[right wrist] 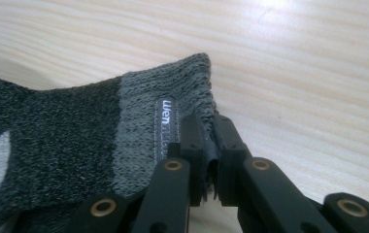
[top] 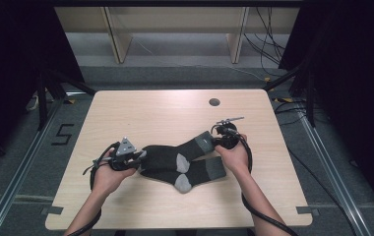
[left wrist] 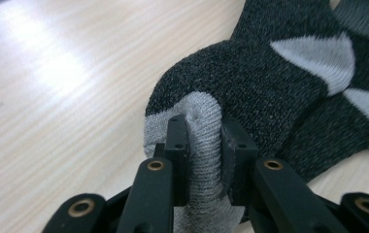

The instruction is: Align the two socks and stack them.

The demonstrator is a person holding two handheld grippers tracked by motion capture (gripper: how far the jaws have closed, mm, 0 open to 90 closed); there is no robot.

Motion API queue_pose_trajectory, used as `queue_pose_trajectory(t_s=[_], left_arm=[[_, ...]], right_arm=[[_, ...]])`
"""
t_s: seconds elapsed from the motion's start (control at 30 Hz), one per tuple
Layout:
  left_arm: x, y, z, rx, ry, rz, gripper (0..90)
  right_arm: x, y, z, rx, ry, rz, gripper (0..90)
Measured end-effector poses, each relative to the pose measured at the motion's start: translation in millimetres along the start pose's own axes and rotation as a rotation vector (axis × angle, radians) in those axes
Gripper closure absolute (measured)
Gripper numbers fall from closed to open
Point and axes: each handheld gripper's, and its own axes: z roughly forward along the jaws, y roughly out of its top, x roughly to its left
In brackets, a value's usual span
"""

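Note:
Two dark grey socks with light grey heels and toes lie side by side on the wooden table [top: 165, 108]. The farther sock [top: 170, 150] stretches between both grippers. In the high view my left gripper [top: 138, 158] sits at its toe end. In the left gripper view my left gripper [left wrist: 204, 131] is shut on the light grey toe [left wrist: 199, 104], which bulges up between the pads. My right gripper [top: 215, 140] is at the cuff end; in the right gripper view my right gripper [right wrist: 207, 131] pinches the grey ribbed cuff [right wrist: 173, 87] beside a small label. The nearer sock [top: 195, 173] lies loose.
A round cable hole [top: 214, 102] is in the table's far right part. Bare wood surrounds the socks on all sides. Beyond the far edge stand wooden shelf legs [top: 118, 39] and loose cables [top: 268, 44] on the floor.

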Motion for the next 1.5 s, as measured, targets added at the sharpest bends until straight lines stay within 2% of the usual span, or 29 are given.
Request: queue_pose_trajectory(t_s=[0.03, 0.1, 0.13, 0.17, 0.2, 0.23, 0.3, 0.33, 0.37, 0.4, 0.47, 0.6, 0.63, 0.67, 0.7, 0.73, 0.87, 1.07, 1.13, 1.2, 1.33, 1.37, 1.4, 1.43, 1.5], left_arm=[[-0.5, 1.9, -2.5, -0.002, -0.003, -0.002, 76.0], [-1.5, 4.3, -7.1, -0.015, -0.011, -0.009, 76.3], [-1.8, 6.0, -13.5, -0.034, -0.009, 0.005, 76.3], [-1.8, 6.0, -13.5, -0.034, -0.009, 0.005, 76.2], [-2.3, 6.1, -15.1, -0.043, -0.009, -0.005, 76.2], [-0.8, 6.8, -19.3, -0.029, -0.003, 0.013, 76.2], [0.3, 6.3, -21.9, -0.04, -0.006, 0.029, 76.2], [-0.3, 6.4, -23.4, -0.034, -0.004, 0.03, 76.2], [-0.8, 6.0, -23.8, -0.036, -0.006, 0.033, 76.2], [-1.4, 5.2, -23.7, -0.041, -0.011, 0.04, 76.1], [-2.9, 3.9, -24.0, -0.037, -0.016, 0.052, 76.1], [-3.1, 3.5, -24.9, -0.035, -0.017, 0.043, 76.1], [-3.0, 3.5, -25.0, -0.035, -0.018, 0.044, 76.1], [-3.3, 3.6, -25.2, -0.037, -0.02, 0.043, 76.1], [-3.5, 3.6, -25.4, -0.037, -0.022, 0.046, 76.1], [-3.6, 3.5, -25.6, -0.039, -0.024, 0.045, 76.1], [-3.5, 3.5, -26.0, -0.052, -0.024, 0.029, 76.1], [-4.7, 5.5, -26.1, -0.049, -0.035, 0.055, 76.1], [-5.4, 5.1, -25.1, -0.046, -0.038, 0.058, 76.1], [-6.7, 4.5, -23.8, -0.043, -0.042, 0.055, 76.1], [-8.9, 4.9, -23.0, -0.031, -0.047, 0.065, 76.1], [-9.5, 4.8, -22.7, -0.025, -0.048, 0.071, 76.1], [-10.8, 3.8, -20.4, -0.032, -0.056, 0.064, 76.0], [-11.3, 3.4, -19.7, -0.011, -0.057, 0.07, 76.1], [-12.0, 0.8, -15.6, -0.006, -0.061, 0.076, 76.1]], right_arm=[[2.2, 0.3, -3.3, -0.004, -0.011, 0.017, 85.4], [4.4, 1.0, -12.4, -0.015, 0.011, 0.013, 85.4], [5.6, -0.3, -22.2, -0.04, 0.017, -0.001, 85.4], [5.6, -0.3, -22.2, -0.04, 0.017, -0.001, 85.4], [9.3, -2.6, -30.2, -0.045, 0.032, 0.035, 85.4], [6.4, -3.7, -33.8, -0.067, 0.049, -0.001, 85.4], [9.2, -7.6, -43.9, -0.078, 0.041, 0.003, 85.4], [10.2, -10.3, -49.6, -0.077, 0.061, -0.002, 85.4], [11.9, -12.6, -53.1, -0.079, 0.051, -0.004, 85.4], [15.3, -16.8, -58.8, -0.08, 0.061, -0.01, 85.4], [16.4, -18.8, -62.7, -0.071, 0.057, -0.023, 85.4], [18.4, -24.6, -72.7, -0.09, 0.058, -0.068, 85.4], [18.6, -25.7, -74.4, -0.094, 0.063, -0.066, 85.4], [20.7, -27.0, -77.4, -0.077, 0.07, -0.041, 85.4], [20.7, -28.7, -78.8, -0.095, 0.069, -0.045, 85.4], [23.2, -31.7, -84.9, -0.081, 0.072, -0.039, 85.4], [24.3, -36.1, -89.8, -0.089, 0.077, -0.067, 85.4], [27.1, -44.6, -96.6, -0.108, 0.088, -0.073, 85.4], [27.0, -48.0, -99.1, -0.095, 0.072, -0.078, 85.4], [28.2, -52.7, -99.0, -0.088, 0.087, -0.044, 85.4], [24.4, -58.1, -100.9, -0.094, 0.096, -0.071, 85.3], [28.2, -60.5, -103.1, -0.081, 0.083, -0.025, 85.3], [26.0, -61.8, -102.4, -0.09, 0.08, -0.044, 85.3], [24.8, -63.7, -100.5, -0.089, 0.095, -0.043, 85.3], [25.5, -67.3, -98.6, -0.082, 0.093, -0.026, 85.3]])
